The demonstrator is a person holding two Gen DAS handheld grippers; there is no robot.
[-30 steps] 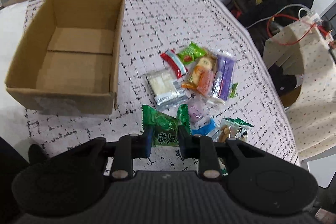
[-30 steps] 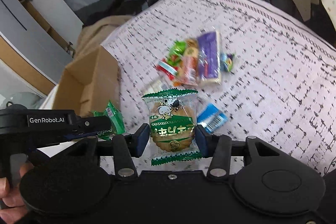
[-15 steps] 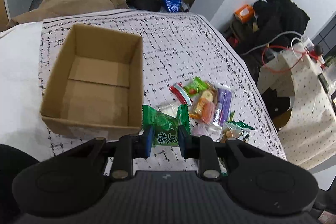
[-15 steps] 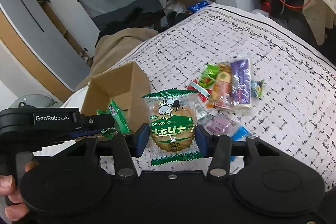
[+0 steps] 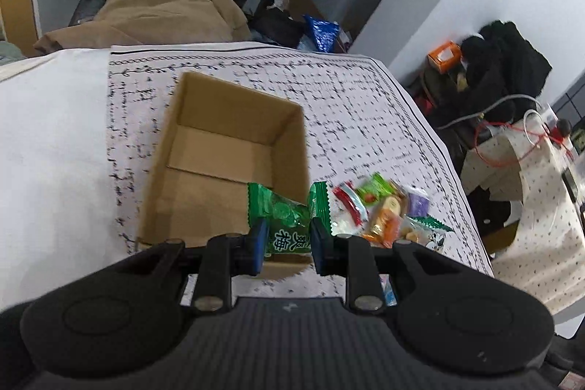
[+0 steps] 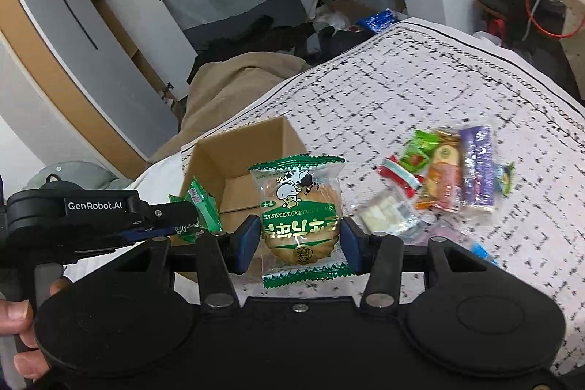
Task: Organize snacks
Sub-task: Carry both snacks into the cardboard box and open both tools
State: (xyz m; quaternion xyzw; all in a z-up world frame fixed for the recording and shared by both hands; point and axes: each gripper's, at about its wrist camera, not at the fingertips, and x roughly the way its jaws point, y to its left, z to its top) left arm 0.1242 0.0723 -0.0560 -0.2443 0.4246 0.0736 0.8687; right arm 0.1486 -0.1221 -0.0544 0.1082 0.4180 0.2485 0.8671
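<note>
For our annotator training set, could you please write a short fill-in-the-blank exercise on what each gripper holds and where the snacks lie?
1. The left gripper is shut on a ____ candy packet.
2. The right gripper holds a clear packet with a round ____ inside.
3. The cardboard box on the patterned tablecloth has ____ snacks on its floor.
4. The snack pile lies ____ the box.

Missing words: green; biscuit; no; outside
</note>
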